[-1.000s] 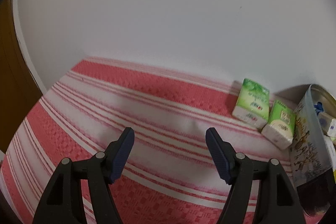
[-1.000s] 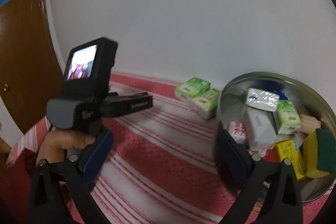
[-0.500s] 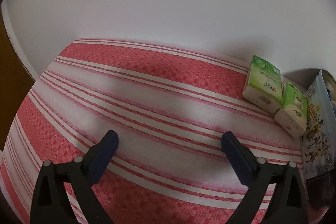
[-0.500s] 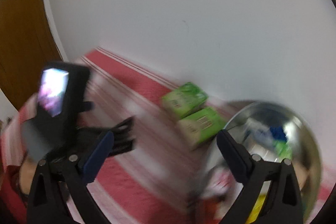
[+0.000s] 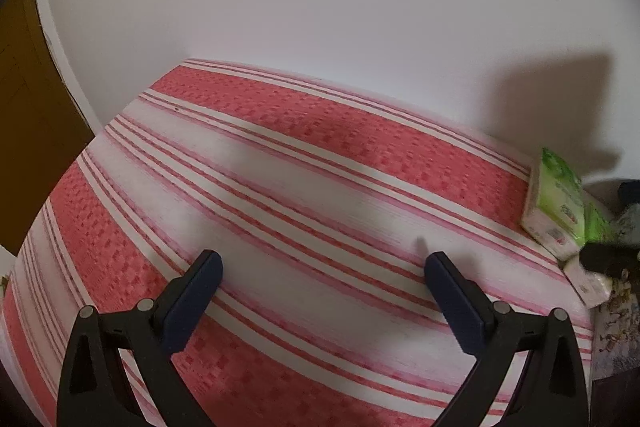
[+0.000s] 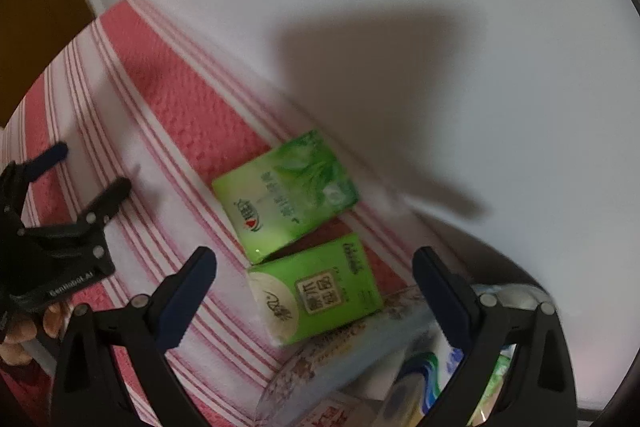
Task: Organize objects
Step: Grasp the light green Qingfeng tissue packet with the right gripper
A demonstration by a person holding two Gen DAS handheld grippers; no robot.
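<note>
Two green tissue packs lie side by side on the red-and-white striped cloth by the wall: a far pack (image 6: pixel 286 193) and a near pack (image 6: pixel 316 289). My right gripper (image 6: pixel 314 261) is open and empty, hovering over them with the near pack between its fingers. The packs show at the right edge of the left wrist view (image 5: pixel 554 203). My left gripper (image 5: pixel 322 261) is open and empty over bare cloth, left of the packs; it also shows in the right wrist view (image 6: pixel 90 167).
A round metal tin (image 6: pixel 320 359) with a printed wall holds several small packets, just below the near pack. The white wall (image 5: pixel 320 7) runs along the cloth's far edge. A brown door (image 5: pixel 24 107) stands at the left.
My right gripper has swung down and toward the two green packs, which now lie between its fingers. My left gripper has opened wider and shifted left, away from the packs.
</note>
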